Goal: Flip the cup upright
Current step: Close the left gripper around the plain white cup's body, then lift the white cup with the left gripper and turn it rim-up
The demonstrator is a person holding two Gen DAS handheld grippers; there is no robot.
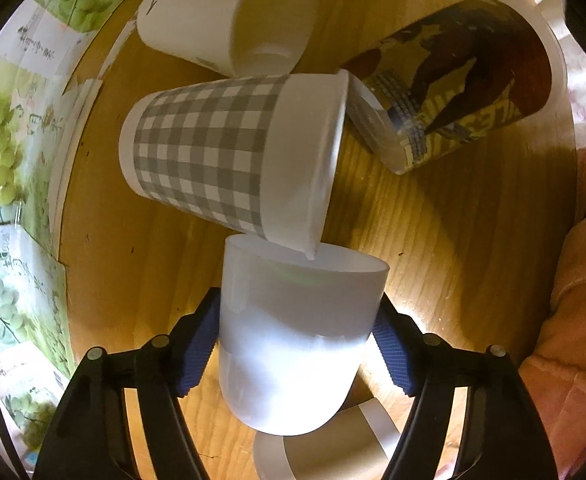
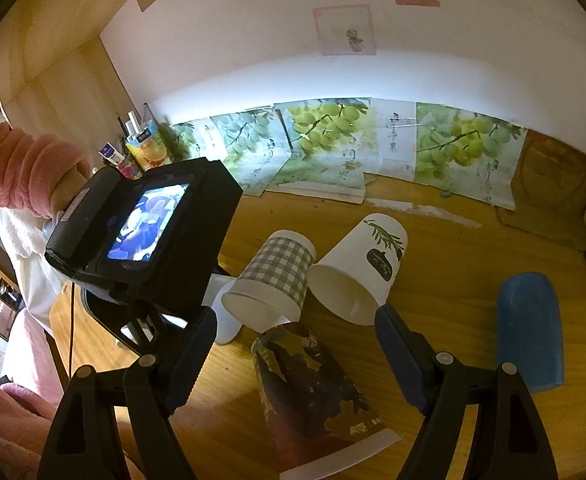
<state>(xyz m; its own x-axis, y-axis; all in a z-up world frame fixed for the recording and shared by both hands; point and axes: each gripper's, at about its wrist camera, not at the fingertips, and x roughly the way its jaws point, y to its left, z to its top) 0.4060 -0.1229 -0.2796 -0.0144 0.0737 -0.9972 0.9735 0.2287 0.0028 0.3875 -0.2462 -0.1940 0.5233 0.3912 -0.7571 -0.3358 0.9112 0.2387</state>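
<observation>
My left gripper is shut on a plain white cup, its blue pads pressing both sides; the cup's flat end faces away from me. In the right wrist view only a bit of this cup shows behind the left gripper's body. A grey checked cup lies on its side just beyond, touching the held cup. It also shows in the right wrist view. My right gripper is open and empty above a dark patterned cup lying on its side.
A white cup with a leaf print and the dark patterned cup lie on the wooden table. A blue object lies at the right. Grape-print bags lean on the wall. A pink sleeve is at the right edge.
</observation>
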